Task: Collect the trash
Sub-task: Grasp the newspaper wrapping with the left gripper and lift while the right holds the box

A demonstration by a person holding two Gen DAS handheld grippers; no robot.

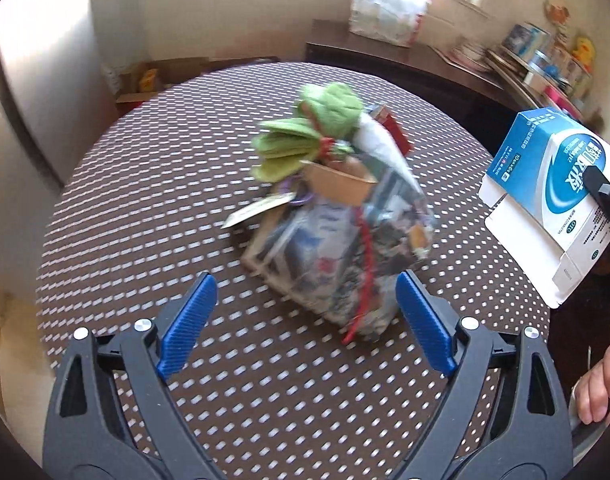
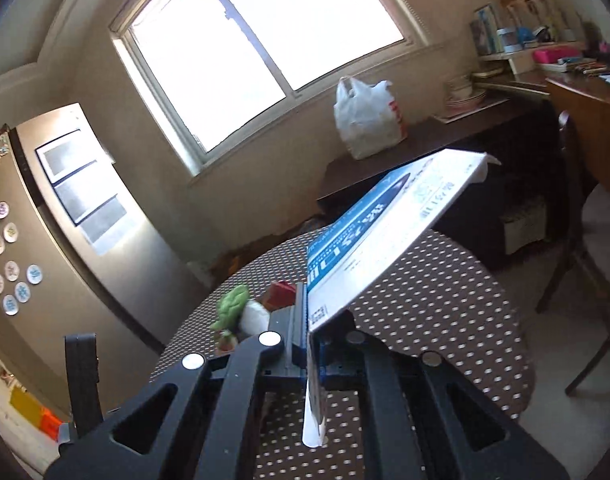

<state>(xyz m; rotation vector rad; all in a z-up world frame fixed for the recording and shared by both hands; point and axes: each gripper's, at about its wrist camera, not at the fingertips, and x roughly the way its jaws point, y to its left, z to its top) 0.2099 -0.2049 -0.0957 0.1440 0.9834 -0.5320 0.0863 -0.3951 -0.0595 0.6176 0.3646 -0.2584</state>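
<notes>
A clear plastic bag stuffed with trash [image 1: 337, 236] lies on the round dotted table [image 1: 153, 208]; green cloth, a brown paper tray and red strings stick out of it. My left gripper [image 1: 307, 320] hangs open just in front of the bag, with its blue pads [image 1: 187, 322] apart and nothing between them. A flattened blue and white carton [image 1: 553, 196] is held in the air at the right edge of the table. My right gripper [image 2: 309, 332] is shut on that carton [image 2: 385, 232], which is lifted above the table [image 2: 445, 300]. The bag's green cloth [image 2: 233, 308] shows behind it.
A white shopping bag [image 1: 389, 8] stands on a dark sideboard [image 1: 385, 56] under the window. Shelves with boxes [image 1: 545, 52] fill the back right. A fridge [image 2: 89, 216] stands left, a wooden chair [image 2: 577, 264] right. A person's fingers [image 1: 601, 384] show at the right.
</notes>
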